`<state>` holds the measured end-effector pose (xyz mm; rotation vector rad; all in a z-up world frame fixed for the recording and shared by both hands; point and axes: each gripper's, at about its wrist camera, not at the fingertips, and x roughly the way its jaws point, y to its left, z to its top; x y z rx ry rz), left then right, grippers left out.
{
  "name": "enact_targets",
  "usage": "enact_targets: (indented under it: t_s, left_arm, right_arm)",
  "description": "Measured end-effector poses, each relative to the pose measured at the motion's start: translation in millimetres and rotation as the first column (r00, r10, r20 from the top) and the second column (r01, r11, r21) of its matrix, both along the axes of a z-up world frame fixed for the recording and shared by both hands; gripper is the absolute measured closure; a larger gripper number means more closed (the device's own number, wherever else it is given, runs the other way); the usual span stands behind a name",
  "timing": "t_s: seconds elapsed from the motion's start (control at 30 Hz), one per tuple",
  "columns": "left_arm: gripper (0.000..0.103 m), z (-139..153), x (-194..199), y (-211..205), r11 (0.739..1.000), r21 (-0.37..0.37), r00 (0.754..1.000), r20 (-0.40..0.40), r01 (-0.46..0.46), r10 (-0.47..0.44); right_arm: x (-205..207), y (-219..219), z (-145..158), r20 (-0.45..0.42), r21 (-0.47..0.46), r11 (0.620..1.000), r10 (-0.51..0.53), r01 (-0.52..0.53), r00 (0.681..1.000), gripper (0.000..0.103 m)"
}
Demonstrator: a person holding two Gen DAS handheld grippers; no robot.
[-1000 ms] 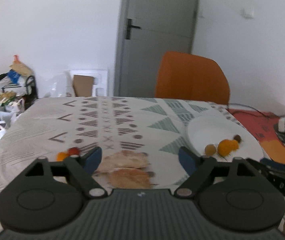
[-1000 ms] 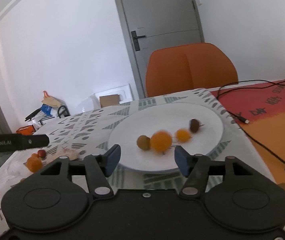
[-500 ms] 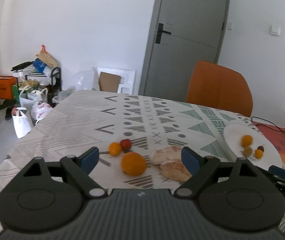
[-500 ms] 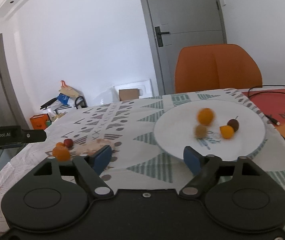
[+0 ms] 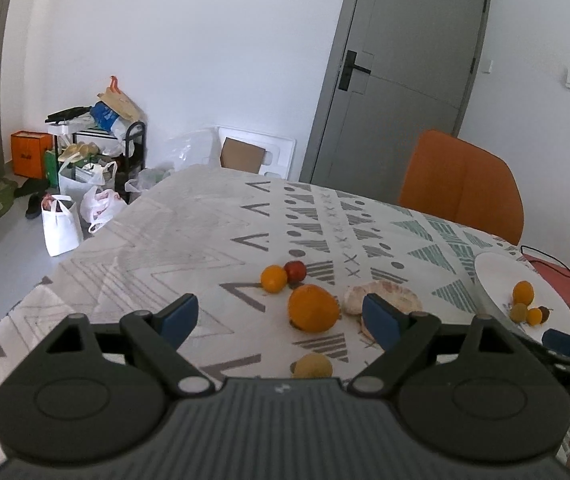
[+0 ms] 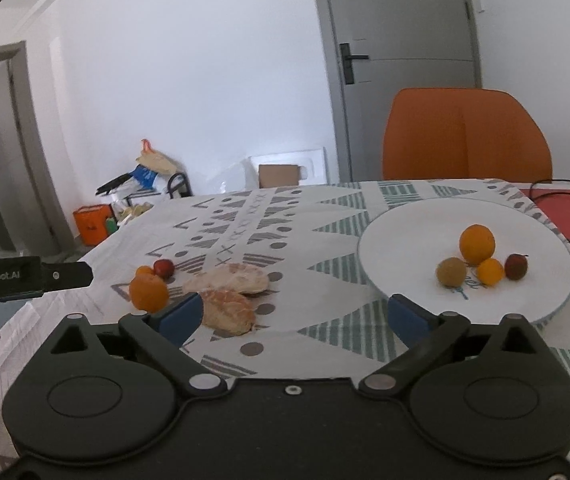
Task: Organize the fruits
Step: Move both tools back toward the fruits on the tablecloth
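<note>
My left gripper (image 5: 281,316) stands open over the patterned tablecloth, with a large orange (image 5: 313,308) lying on the cloth just beyond its fingers, not gripped. Behind it sit a small orange fruit (image 5: 273,278) and a red fruit (image 5: 295,271); a pale yellow fruit (image 5: 312,365) lies close under the gripper. My right gripper (image 6: 295,316) is opening wide with nothing between its jaws. Ahead of it to the right, the white plate (image 6: 405,232) holds an orange (image 6: 477,243), a small orange fruit (image 6: 490,271), a brownish fruit (image 6: 451,273) and a dark red fruit (image 6: 516,266).
Two pieces of peel or shell (image 6: 229,294) lie on the cloth between the fruit group and the plate. An orange chair (image 6: 465,136) stands at the table's far side. A black cable (image 6: 565,190) crosses a red mat at right. Bags and boxes (image 5: 85,168) clutter the floor at left.
Both views swung left. The large orange and the small fruits came into the left gripper's span. The right gripper's jaws widened and drew back from the plate, where the orange came to rest.
</note>
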<state>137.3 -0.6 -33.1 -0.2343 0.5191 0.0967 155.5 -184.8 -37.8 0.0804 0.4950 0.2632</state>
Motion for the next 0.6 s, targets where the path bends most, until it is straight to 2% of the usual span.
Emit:
enact_targets:
  t_s: [0.23, 0.37, 0.47, 0.53, 0.57, 0.6]
  left_arm:
    - [0.017, -13, -1, -14, 0.999, 0.028, 1.000, -0.027, 0.016, -0.016]
    - [0.022, -22, 2, -20, 0.999, 0.005, 0.998, -0.054, 0.034, -0.033]
    - [0.035, -29, 6, -25, 0.998, 0.011, 0.996, -0.073, 0.054, -0.053]
    - [0.053, -35, 10, -26, 0.998, -0.001, 0.993, -0.099, 0.069, -0.069]
    - [0.058, -38, 11, -27, 0.997, -0.008, 0.991, -0.111, 0.071, -0.072]
    - [0.069, -40, 13, -26, 0.997, -0.012, 0.990, -0.122, 0.070, -0.071]
  right_arm:
    - [2, -3, -4, -0.017, 0.015, 0.999, 0.049, -0.049, 0.999, 0.002]
    - [5, -3, -7, -0.022, 0.005, 0.999, 0.054, -0.054, 0.998, 0.005]
    - [8, -2, -8, -0.029, 0.002, 0.998, 0.064, -0.064, 0.998, 0.010]
    - [10, 0, -8, -0.031, -0.004, 0.997, 0.071, -0.071, 0.997, 0.011]
    - [10, 1, -8, -0.030, -0.007, 0.997, 0.074, -0.074, 0.997, 0.011]
    - [11, 3, -7, -0.030, -0.009, 0.997, 0.079, -0.080, 0.996, 0.011]
